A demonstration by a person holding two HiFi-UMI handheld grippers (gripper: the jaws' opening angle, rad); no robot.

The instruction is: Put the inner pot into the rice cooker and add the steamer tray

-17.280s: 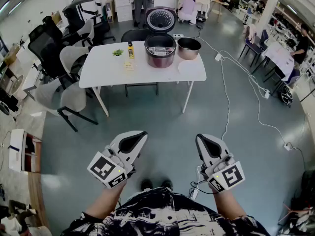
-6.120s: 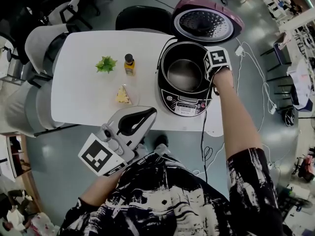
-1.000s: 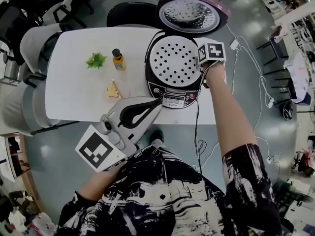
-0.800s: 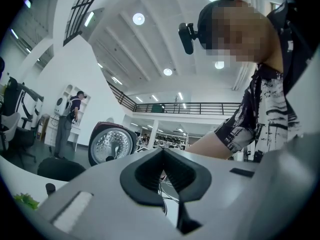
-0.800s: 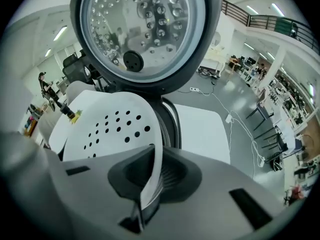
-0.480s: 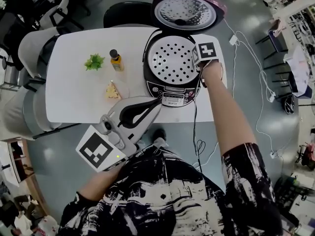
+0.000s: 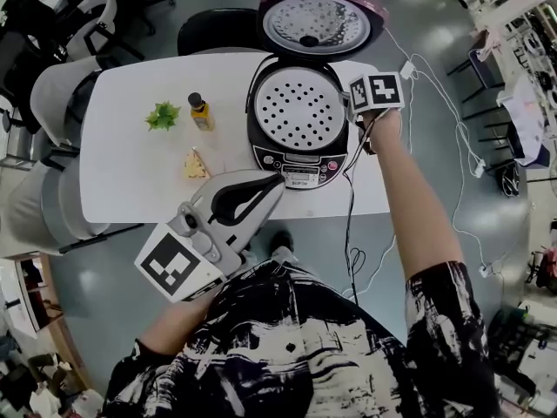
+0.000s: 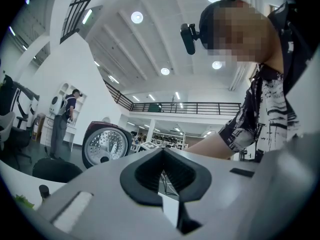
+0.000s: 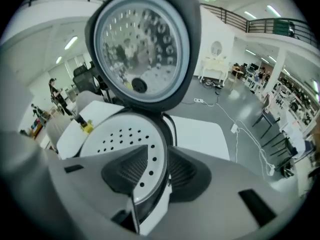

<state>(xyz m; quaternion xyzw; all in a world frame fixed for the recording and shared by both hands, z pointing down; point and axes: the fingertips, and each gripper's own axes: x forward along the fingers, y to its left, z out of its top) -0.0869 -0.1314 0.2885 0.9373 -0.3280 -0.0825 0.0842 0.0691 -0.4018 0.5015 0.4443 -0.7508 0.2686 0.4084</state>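
The dark red rice cooker (image 7: 300,171) stands open on the white table (image 7: 130,185), its lid (image 7: 315,23) tipped back. The white perforated steamer tray (image 7: 300,107) lies flat in its mouth and hides the inner pot. My right gripper (image 7: 355,111) points down at the tray's right edge. Its jaws have just been opening; in the right gripper view (image 9: 159,151) the tray's rim (image 9: 120,139) still runs between the parted pads without being pressed. My left gripper (image 7: 265,185) hovers shut and empty off the table's near edge, with its jaws (image 8: 161,151) aimed at the lid (image 8: 105,146).
A small bottle (image 7: 200,111), a green sprig (image 7: 163,115) and a yellow wedge (image 7: 194,165) sit left of the cooker. Its cord (image 7: 348,233) hangs off the table front. Chairs (image 7: 61,103) stand at the left and back, and cables (image 7: 452,146) trail over the floor at the right.
The right gripper has risen slightly at the tray's right rim and its jaws have parted. The tray stays seated in the cooker. The left gripper has kept its place.
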